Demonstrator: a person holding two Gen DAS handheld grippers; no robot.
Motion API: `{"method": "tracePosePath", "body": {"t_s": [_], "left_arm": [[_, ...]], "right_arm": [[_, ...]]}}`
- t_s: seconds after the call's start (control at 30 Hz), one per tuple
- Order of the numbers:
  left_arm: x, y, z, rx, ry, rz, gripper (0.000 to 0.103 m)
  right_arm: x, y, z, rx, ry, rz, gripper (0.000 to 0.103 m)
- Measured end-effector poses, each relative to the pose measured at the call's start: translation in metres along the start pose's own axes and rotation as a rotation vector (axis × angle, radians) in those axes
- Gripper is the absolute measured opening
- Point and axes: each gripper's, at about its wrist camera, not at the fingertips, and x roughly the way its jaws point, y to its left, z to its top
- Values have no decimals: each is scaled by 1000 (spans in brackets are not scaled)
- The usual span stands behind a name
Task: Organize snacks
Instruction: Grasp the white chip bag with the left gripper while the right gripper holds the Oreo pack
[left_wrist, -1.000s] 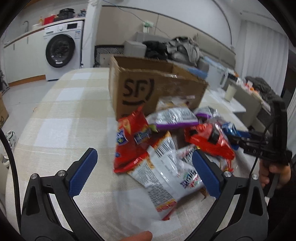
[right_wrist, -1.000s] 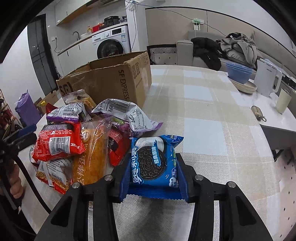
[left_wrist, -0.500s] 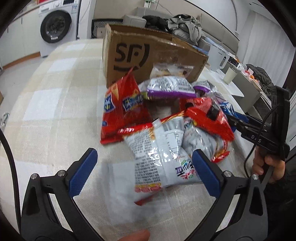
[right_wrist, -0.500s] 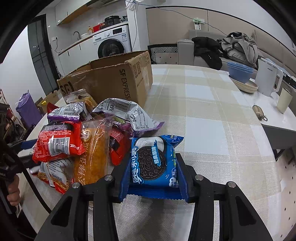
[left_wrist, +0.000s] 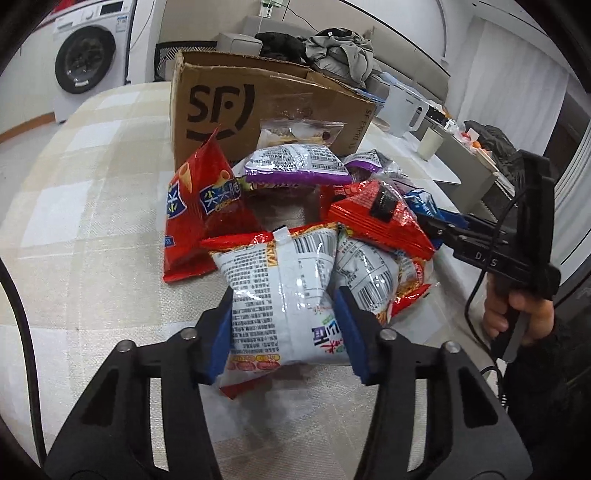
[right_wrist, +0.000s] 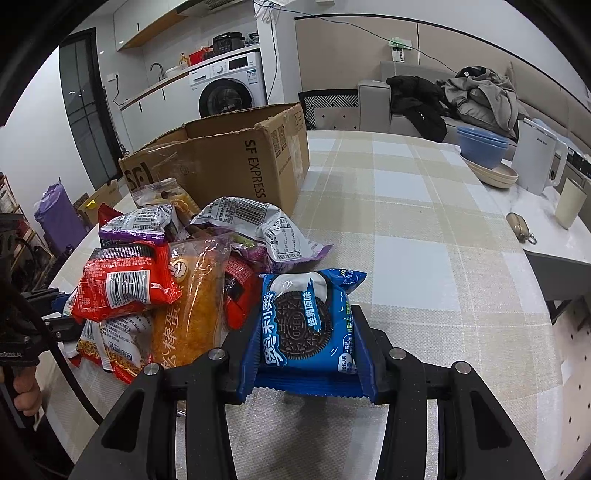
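A pile of snack packets lies on the checked table in front of an open cardboard box (left_wrist: 236, 107). My left gripper (left_wrist: 284, 299) is closing its jaws, and a white printed snack packet (left_wrist: 284, 266) sits between them with the blue pads pressing its sides. Behind it are a red chip bag (left_wrist: 195, 206), a purple-edged packet (left_wrist: 295, 162) and a red packet (left_wrist: 376, 218). My right gripper (right_wrist: 307, 317) is shut on a blue Oreo packet (right_wrist: 303, 354) at the pile's right side. The box (right_wrist: 229, 162) stands behind the pile in that view too.
On the far right of the table (right_wrist: 406, 221) stand a white kettle (right_wrist: 535, 162), stacked blue bowls (right_wrist: 480, 147), a cup (right_wrist: 570, 203) and keys (right_wrist: 519, 225). A washing machine (right_wrist: 229, 92) and a sofa with clothes (right_wrist: 472, 96) lie beyond.
My left gripper tipped down onto the pile, and its wide-open jaws came together around the white packet. The right gripper and its Oreo packet stayed put.
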Motion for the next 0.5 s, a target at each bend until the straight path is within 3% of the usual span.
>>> {"method": "tracePosePath", "body": {"t_s": [0.5], "left_arm": [[-37,13,8,2,-84,13,40]], "right_arm": [[-15,6,2,-8,-67,16,45]]}}
